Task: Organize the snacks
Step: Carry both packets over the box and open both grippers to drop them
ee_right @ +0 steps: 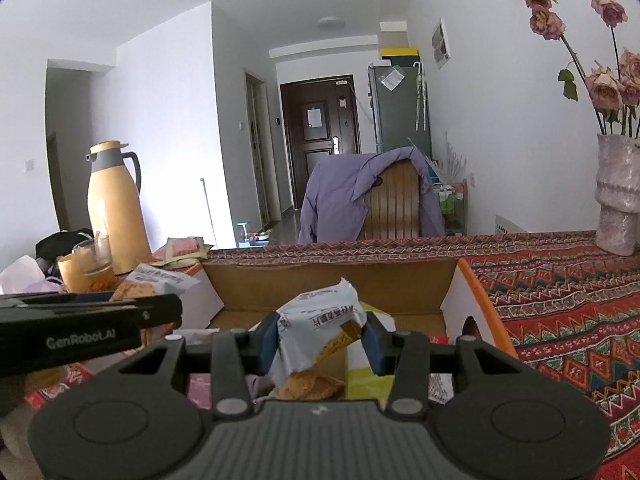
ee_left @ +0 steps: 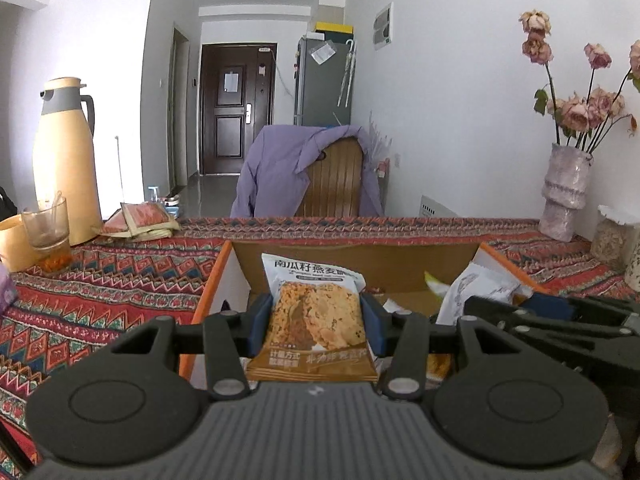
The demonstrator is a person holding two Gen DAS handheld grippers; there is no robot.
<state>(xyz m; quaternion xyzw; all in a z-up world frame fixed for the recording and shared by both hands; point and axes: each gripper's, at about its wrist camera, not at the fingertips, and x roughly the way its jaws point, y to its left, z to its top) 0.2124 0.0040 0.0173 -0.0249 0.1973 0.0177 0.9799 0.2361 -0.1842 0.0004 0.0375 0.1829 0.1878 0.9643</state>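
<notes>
Patterned red cloth (ee_left: 120, 280) covers desk. Landmark: yellow thermos jug (ee_left: 64, 160), upright at desk's left end. Glass cup (ee_left: 46, 232) stands just in front of jug, touching yellow mug (ee_left: 12, 244). Across desk from jug, wooden chair (ee_left: 336, 176) draped with purple jacket (ee_left: 272, 168). Far right of jug, pale vase (ee_left: 566, 192) holds dried roses (ee_left: 580, 108). Well behind jug, down hallway, dark door (ee_left: 236, 108); grey fridge (ee_left: 320, 80) right of it.

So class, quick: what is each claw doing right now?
Left claw: shut on a brown snack packet.
Right claw: shut on a white snack packet.
</notes>
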